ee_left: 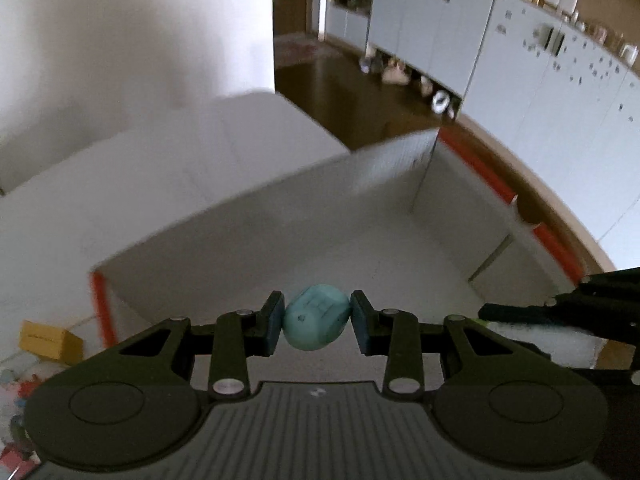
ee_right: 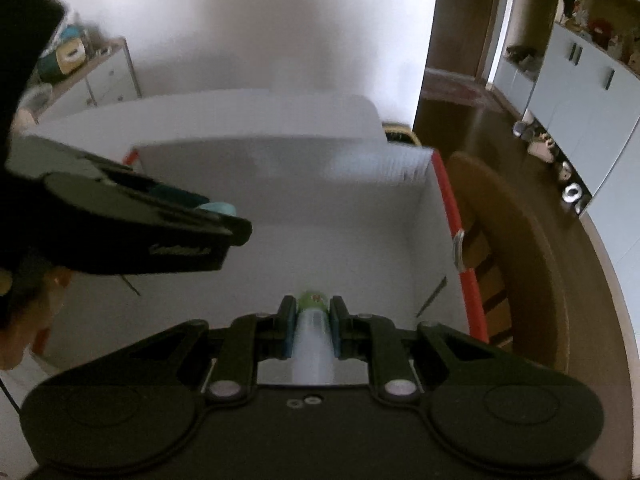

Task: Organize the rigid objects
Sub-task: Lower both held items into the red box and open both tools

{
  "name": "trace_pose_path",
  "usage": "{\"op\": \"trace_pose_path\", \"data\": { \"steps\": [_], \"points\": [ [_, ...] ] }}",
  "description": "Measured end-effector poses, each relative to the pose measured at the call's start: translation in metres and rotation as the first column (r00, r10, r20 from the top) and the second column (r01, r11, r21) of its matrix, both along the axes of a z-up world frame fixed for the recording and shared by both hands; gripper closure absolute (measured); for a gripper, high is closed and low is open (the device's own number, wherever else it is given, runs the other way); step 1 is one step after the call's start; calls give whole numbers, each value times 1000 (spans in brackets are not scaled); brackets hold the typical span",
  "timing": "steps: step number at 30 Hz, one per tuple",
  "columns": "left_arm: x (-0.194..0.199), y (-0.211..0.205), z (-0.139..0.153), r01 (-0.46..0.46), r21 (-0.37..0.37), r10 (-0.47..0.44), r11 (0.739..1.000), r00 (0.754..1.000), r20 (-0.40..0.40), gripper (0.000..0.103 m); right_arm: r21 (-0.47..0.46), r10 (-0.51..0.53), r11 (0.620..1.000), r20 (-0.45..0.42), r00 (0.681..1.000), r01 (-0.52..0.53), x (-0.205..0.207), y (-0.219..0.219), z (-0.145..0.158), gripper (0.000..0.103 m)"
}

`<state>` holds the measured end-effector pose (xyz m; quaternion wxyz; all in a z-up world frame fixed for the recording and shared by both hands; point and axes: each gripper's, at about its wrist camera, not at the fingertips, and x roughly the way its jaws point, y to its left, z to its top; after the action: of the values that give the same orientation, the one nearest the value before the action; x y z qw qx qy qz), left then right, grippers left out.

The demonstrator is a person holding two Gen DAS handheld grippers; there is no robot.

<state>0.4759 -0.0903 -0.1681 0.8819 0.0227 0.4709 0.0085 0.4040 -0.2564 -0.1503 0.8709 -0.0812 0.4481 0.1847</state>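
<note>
A large white box with orange-red rim edges stands open in front of me, and its inside looks bare. My left gripper is shut on a rounded turquoise object and hangs over the box's near side. In the right wrist view the same box fills the middle. My right gripper is shut on a pale translucent tube with a green end, above the box's near right part. The left gripper shows there at left, with the turquoise object peeking out.
A yellow carton and small colourful items lie at lower left outside the box. A wooden chair stands right of the box. White cabinets line the far right, with shoes on the dark floor. A person's hand shows at left.
</note>
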Motion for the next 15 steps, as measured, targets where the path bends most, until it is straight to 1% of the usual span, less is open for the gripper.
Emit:
{"op": "trace_pose_path", "data": {
  "steps": [2,4,7,10,13,15],
  "points": [
    [8,-1,-11,-13,-1,13,1000,999,-39,68,-9,2,1000,-33,999,-2,5,-2,-10,87],
    [15,-3,-21,-9,3,9,1000,997,-78,68,-13,18,1000,-48,999,-19,7,-2,-16,87],
    [22,-4,-34,-3,5,4,1000,991,-132,68,-28,49,998,-53,997,-51,7,0,-17,87],
    [27,-2,-44,-22,-9,21,1000,984,-179,68,-25,65,997,-59,996,-67,6,0,-17,87],
    [29,1,-52,-41,-22,35,999,976,-213,68,-15,71,997,-74,995,-73,3,-1,-18,87],
    [29,1,-54,-46,-25,39,999,975,-218,68,-13,75,997,-75,994,-76,1,-2,-19,84]
  ]
}}
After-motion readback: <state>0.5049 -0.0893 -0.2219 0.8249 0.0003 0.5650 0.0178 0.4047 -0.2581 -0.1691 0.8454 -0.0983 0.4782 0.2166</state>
